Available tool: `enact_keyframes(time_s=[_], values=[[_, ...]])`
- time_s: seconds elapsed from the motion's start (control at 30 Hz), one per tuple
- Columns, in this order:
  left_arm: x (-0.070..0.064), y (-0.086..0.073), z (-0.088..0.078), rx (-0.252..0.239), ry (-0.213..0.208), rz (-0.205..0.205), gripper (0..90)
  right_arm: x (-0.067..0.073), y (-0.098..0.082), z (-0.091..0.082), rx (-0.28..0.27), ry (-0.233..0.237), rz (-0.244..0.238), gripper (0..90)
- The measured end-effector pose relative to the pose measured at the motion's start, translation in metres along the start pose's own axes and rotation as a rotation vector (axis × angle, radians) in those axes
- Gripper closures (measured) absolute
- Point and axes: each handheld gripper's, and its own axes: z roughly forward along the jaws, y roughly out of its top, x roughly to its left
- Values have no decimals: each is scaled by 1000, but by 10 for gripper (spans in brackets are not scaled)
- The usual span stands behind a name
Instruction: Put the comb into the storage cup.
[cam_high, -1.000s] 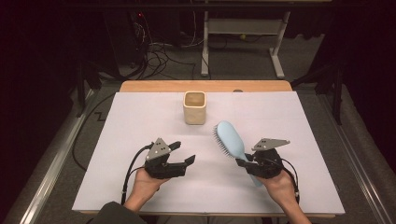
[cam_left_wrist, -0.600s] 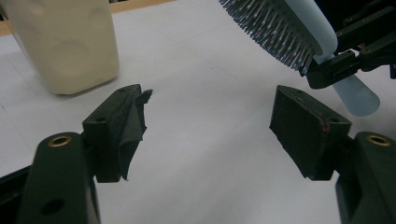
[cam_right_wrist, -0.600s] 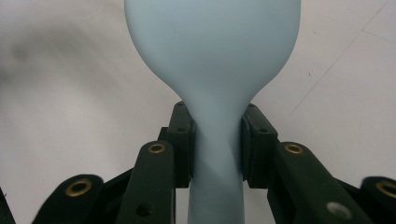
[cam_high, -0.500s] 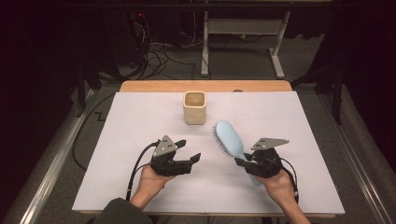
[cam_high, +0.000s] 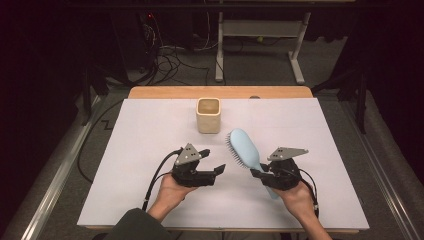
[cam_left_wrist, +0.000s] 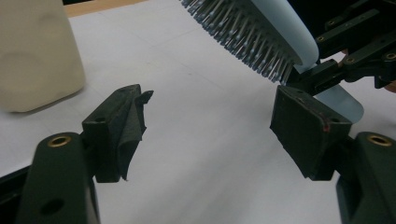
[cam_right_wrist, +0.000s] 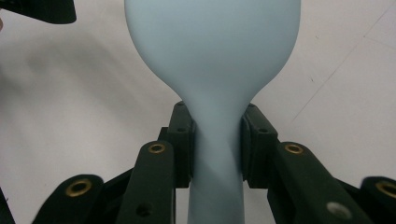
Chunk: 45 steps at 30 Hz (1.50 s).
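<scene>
The pale blue plastic hairbrush (cam_high: 245, 148), oval-headed with grey bristles facing the person's left, was held above the white table cover (cam_high: 325, 135), its narrow handle pinched by the right gripper (cam_high: 257, 173). The left gripper (cam_high: 220, 169) stood spread and empty near the bristles.

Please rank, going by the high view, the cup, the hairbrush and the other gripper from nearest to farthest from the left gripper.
1. Hairbrush, just to its right, held up.
2. Right gripper, farther right, clamping the brush handle.
3. Cup, beyond, toward the table's far edge.
</scene>
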Motion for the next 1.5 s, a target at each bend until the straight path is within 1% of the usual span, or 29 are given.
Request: enact_keyframes(time_s=[0.23, 0.3, 0.43, 0.6, 0.83, 1.0, 1.07, 1.27, 1.5], values=[[-4, 2, 7, 11, -18, 3, 260, 1, 1, 1, 0, -2, -6, 706], [-7, 4, 8, 15, -6, 26, 258, 2, 1, 1, 2, -1, -8, 706], [-10, 6, 11, 16, -16, 29, 245, 3, 2, 3, 4, 1, -13, 706], [-13, 8, 16, 33, -46, 28, 228, 5, 3, 4, 8, 2, -18, 706], [-14, 10, 20, 40, -61, 14, 216, 7, 4, 6, 9, 2, -28, 706], [-15, 13, 21, 35, -86, -19, 217, 9, 4, 7, 5, -2, -40, 706], [-16, 14, 22, 35, -83, -18, 217, 10, 5, 8, 6, -1, -43, 706], [-18, 19, 27, 30, -87, -34, 221, 11, 5, 9, 6, 0, -48, 706], [-19, 22, 32, 28, -78, -47, 233, 13, 6, 8, 4, 1, -52, 706]])
